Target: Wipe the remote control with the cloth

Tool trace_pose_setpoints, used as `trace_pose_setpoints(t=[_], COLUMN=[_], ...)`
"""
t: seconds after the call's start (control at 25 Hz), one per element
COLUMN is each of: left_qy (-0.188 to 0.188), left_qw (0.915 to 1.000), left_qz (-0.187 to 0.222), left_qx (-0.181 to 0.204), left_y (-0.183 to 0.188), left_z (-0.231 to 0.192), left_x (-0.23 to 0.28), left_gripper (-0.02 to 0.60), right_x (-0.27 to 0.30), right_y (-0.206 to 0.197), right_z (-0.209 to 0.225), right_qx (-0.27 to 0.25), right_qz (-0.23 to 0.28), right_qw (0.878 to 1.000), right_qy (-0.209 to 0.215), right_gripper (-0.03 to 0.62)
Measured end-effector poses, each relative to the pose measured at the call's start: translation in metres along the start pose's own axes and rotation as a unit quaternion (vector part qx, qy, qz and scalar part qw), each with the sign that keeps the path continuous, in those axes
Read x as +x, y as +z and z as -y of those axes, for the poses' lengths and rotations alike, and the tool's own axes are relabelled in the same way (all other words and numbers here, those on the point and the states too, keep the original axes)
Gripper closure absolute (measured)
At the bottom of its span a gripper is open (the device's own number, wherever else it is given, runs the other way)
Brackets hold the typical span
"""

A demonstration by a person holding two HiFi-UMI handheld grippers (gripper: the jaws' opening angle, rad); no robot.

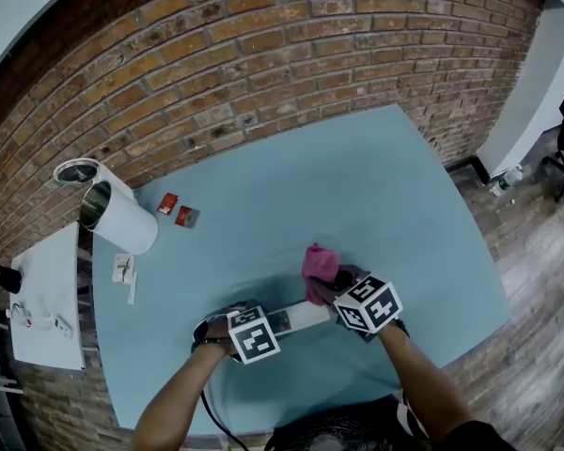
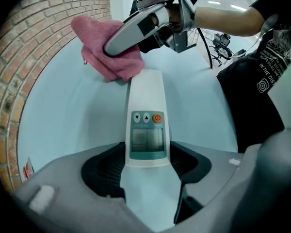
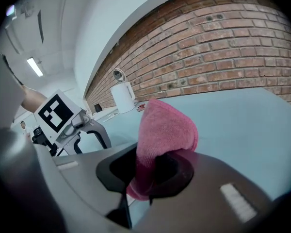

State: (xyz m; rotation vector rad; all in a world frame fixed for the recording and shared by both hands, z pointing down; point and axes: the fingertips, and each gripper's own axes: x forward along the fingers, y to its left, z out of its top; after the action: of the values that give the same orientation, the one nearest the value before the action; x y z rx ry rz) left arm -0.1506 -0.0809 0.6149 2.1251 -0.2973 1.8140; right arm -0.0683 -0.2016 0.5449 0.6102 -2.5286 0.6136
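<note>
We have the left gripper (image 2: 148, 171) clamped on the button end of the remote control (image 2: 146, 110), which lies on the table (image 1: 357, 195). From those jaws its long axis runs straight away toward the right gripper (image 3: 150, 171), with the plain end pointing that way. The right gripper is clamped on the cloth (image 3: 166, 130), whose bunched tip sits at that far end and seems to touch it. We judge that the wipe should run back along that axis.
</note>
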Motion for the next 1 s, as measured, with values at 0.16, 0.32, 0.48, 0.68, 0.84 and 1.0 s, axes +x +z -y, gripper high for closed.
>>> trace_pose_setpoints(t=[0.16, 0.32, 0.48, 0.68, 0.84, 1.0], left_qy=[0.0, -0.003, -0.03, -0.098, -0.183, -0.303], left_qw=[1.0, 0.9995, 0.9962, 0.9764, 0.9443, 0.8728], left_qz=[0.009, 0.032, 0.067, 0.127, 0.176, 0.235], left_qx=[0.0, -0.005, -0.046, -0.145, -0.21, -0.303], left_y=[0.001, -0.002, 0.002, 0.009, 0.009, 0.01], left_z=[-0.001, -0.002, -0.002, -0.001, 0.006, 0.019], left_x=[-0.001, -0.003, -0.004, -0.019, -0.025, -0.033], left_gripper=[0.295, 0.299, 0.301, 0.302, 0.302, 0.301], right_x=[-0.014, -0.036, -0.063, -0.081, -0.083, -0.08], right_y=[0.001, -0.003, -0.015, -0.035, -0.041, -0.046], right_z=[0.007, 0.011, 0.015, 0.011, -0.001, -0.016], right_qx=[0.022, 0.053, 0.091, 0.133, 0.15, 0.154], right_qz=[0.021, 0.043, 0.068, 0.089, 0.105, 0.119], right_qw=[0.999, 0.997, 0.991, 0.982, 0.977, 0.973], right_qy=[-0.017, -0.042, -0.073, -0.104, -0.113, -0.125], right_gripper=[0.53, 0.53, 0.53, 0.53, 0.53, 0.53])
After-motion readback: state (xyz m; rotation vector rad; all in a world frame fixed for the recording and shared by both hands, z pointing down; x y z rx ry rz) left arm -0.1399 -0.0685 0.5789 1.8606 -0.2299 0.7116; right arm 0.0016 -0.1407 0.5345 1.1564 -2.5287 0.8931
